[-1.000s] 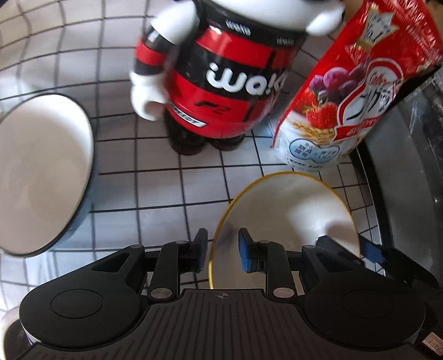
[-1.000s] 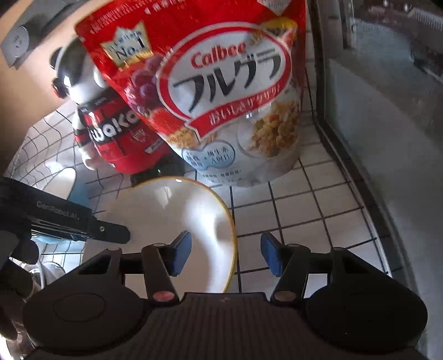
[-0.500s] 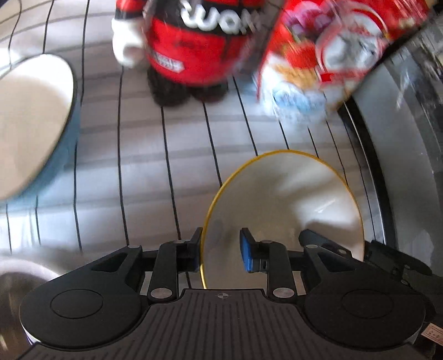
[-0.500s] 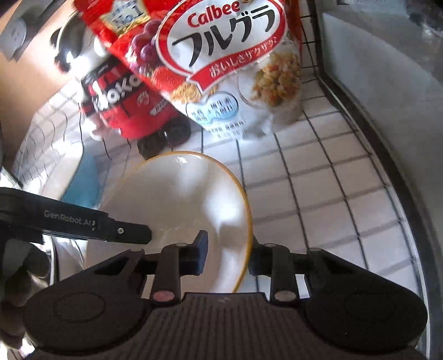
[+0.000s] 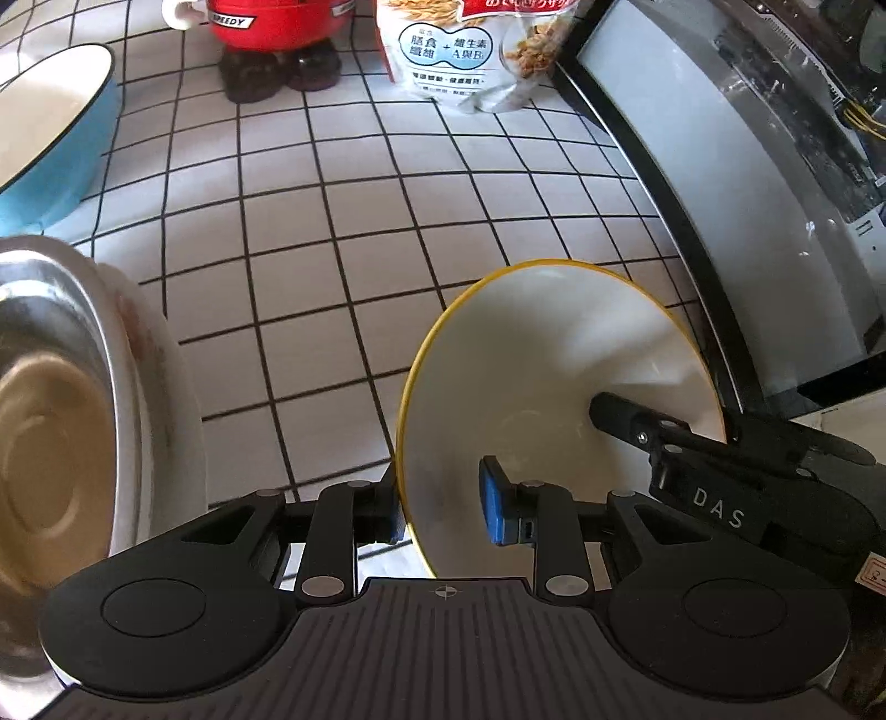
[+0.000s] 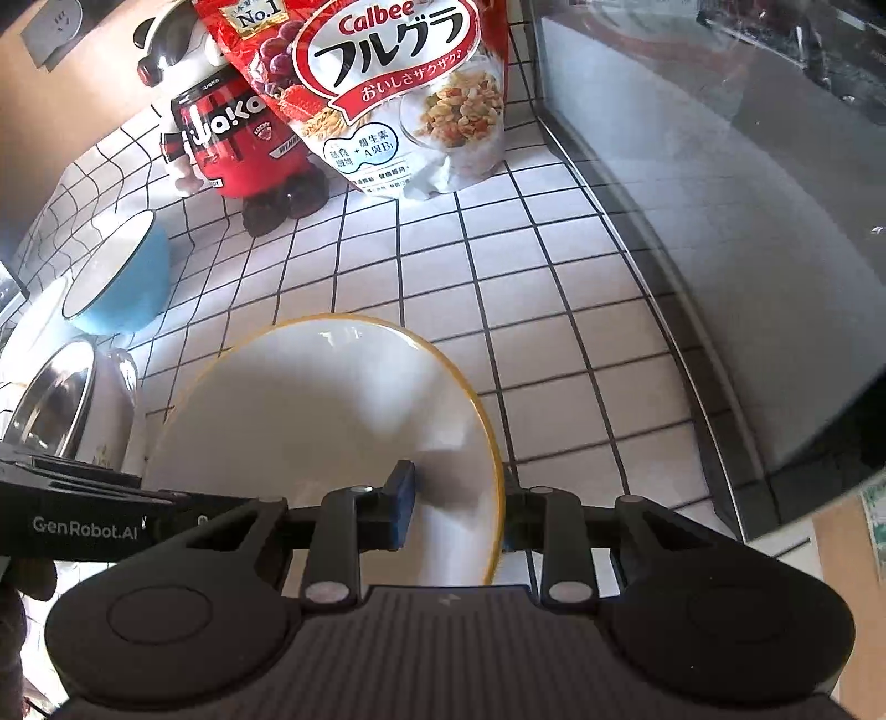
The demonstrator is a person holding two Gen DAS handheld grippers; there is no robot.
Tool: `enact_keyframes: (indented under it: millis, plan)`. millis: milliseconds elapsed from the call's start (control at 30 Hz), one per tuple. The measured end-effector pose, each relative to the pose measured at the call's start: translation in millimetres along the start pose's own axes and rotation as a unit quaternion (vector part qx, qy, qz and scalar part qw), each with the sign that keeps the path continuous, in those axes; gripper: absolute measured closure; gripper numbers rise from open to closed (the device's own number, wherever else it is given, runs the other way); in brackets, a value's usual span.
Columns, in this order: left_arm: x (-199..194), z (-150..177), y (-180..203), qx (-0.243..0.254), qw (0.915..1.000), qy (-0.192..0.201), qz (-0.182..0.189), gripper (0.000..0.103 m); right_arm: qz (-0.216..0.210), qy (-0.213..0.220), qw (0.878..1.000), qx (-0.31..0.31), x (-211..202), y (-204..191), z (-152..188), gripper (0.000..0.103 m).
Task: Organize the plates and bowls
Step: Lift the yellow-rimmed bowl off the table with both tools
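A white bowl with a yellow rim (image 5: 554, 360) (image 6: 310, 410) hangs over the tiled counter, held from both sides. My left gripper (image 5: 443, 509) grips its left rim, blue pad inside the bowl, jaws closing a little tighter. My right gripper (image 6: 457, 515) is shut on the right rim, with one pad inside and the other finger outside. Each view shows the other gripper's finger reaching into the bowl. A blue bowl (image 5: 55, 138) (image 6: 122, 277) stands at the far left. Nearer, a steel bowl (image 5: 44, 387) (image 6: 50, 410) sits inside a white dish (image 5: 160, 387).
A red and white figurine (image 5: 277, 33) (image 6: 238, 144) and a red cereal bag (image 5: 470, 55) (image 6: 398, 83) stand at the back of the counter (image 5: 360, 221). A dark-framed appliance (image 5: 720, 194) (image 6: 720, 221) runs along the right edge.
Both grippers drew back from the figurine and cereal bag, carrying the bowl. The right gripper went from open to shut on the rim. The steel bowl came into the left wrist view.
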State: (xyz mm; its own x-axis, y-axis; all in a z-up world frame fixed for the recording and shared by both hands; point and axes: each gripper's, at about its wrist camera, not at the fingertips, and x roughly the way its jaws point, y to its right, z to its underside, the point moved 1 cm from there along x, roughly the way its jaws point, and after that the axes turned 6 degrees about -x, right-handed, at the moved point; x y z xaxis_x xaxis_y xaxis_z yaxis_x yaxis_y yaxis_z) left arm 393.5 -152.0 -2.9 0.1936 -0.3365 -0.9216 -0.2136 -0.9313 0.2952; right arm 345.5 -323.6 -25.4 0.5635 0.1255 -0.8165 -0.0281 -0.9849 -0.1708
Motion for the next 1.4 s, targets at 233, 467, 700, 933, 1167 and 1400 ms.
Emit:
enact_keyframes:
  millis: [233,467,700,933,1167,1400]
  plan:
    - [2.2,5.6,-6.2,-0.016,0.9998,-0.005,0.008,0.081,0.005,0.006,1.0,-0.001,-1.9,-2.5,2.9,0.074]
    - [6.0,6.8,-9.0,-0.029,0.9994,-0.004,0.019,0.08,0.006,0.007,1.0,-0.002,-1.6,-3.3,2.5,0.074]
    - [11.9,13.1,-6.8,-0.024,0.999,-0.004,0.037,0.078,-0.004,0.007,1.0,-0.003,-0.2,-0.6,2.2,0.073]
    - [13.5,16.6,0.7,-0.02,0.9983,0.012,0.054,0.066,-0.001,0.01,1.0,-0.002,0.7,1.1,0.9,0.073]
    - [14.0,19.7,1.1,-0.016,0.9982,0.013,0.056,0.066,0.006,0.007,1.0,-0.001,-0.4,0.7,2.3,0.073]
    - [13.7,21.1,4.3,0.004,0.999,0.001,0.044,0.067,0.008,0.007,1.0,-0.003,-0.9,1.7,2.9,0.073]
